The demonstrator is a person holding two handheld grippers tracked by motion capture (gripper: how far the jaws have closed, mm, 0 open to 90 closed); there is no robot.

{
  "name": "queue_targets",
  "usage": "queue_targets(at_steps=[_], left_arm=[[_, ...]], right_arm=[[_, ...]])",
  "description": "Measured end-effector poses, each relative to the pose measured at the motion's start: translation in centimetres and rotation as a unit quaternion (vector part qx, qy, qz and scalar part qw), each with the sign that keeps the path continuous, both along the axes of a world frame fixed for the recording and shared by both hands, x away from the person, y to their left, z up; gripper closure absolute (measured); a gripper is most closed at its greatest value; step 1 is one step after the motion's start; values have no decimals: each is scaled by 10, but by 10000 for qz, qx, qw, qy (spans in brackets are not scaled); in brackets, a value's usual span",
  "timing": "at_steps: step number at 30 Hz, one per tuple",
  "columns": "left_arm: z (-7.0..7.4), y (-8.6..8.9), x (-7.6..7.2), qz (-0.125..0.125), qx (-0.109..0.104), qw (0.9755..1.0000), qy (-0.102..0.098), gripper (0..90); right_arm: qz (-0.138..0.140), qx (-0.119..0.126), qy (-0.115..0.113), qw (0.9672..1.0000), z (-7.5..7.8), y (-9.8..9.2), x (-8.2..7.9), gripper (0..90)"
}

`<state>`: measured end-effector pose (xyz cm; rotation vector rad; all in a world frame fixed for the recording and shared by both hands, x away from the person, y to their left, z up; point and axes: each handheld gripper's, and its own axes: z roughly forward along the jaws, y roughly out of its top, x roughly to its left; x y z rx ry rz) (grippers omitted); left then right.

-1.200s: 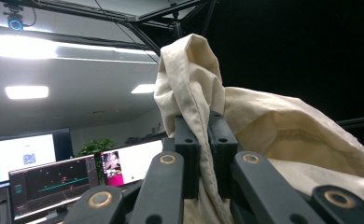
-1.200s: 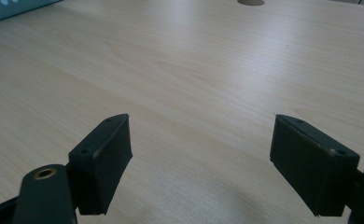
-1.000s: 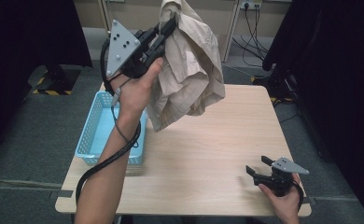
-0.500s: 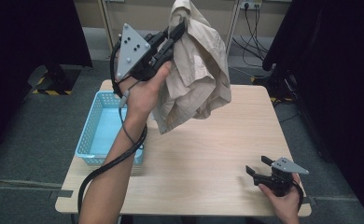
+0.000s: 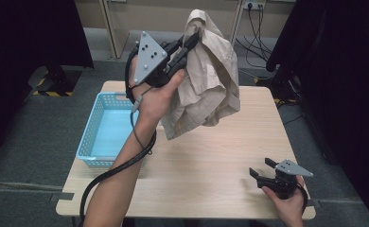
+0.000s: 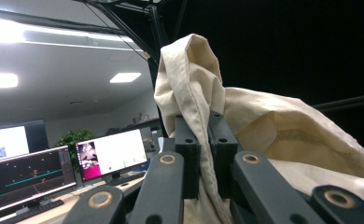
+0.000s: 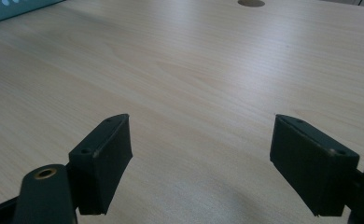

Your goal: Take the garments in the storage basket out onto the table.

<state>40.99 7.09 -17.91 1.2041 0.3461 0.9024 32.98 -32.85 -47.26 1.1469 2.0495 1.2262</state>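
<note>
The left gripper point(image 5: 192, 40) is seen raised in the upper middle of the high view, its jaws clamped on a bunched fold of a beige shirt point(image 5: 211, 90). In the left gripper view the two black jaws are closed together at the centre of the frame, with the cloth point(image 6: 194, 88) pinched between them and rising in a peak above the pads. The rest of the garment is draped to the right of the jaws there. In the high view the shirt is hung from the grip in crumpled folds, its lower edge held above the wooden table point(image 5: 211, 165), just right of the person's left hand point(image 5: 154, 97).

A light blue basket point(image 5: 90, 137) is placed at the left side of the table, below and left of the hanging shirt.

The right gripper point(image 5: 259, 169) is held low at the lower right of the high view, near the table's front edge. In the right gripper view its jaws are spread wide apart over bare wood point(image 7: 185, 70), with nothing between them.
</note>
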Motion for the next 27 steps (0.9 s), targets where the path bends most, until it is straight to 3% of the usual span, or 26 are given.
queue_targets(at_steps=[27], left_arm=[[-23,-27,5,-213,292,9991,239,849]], right_arm=[[-6,4,1,10000,0,0,0,213]])
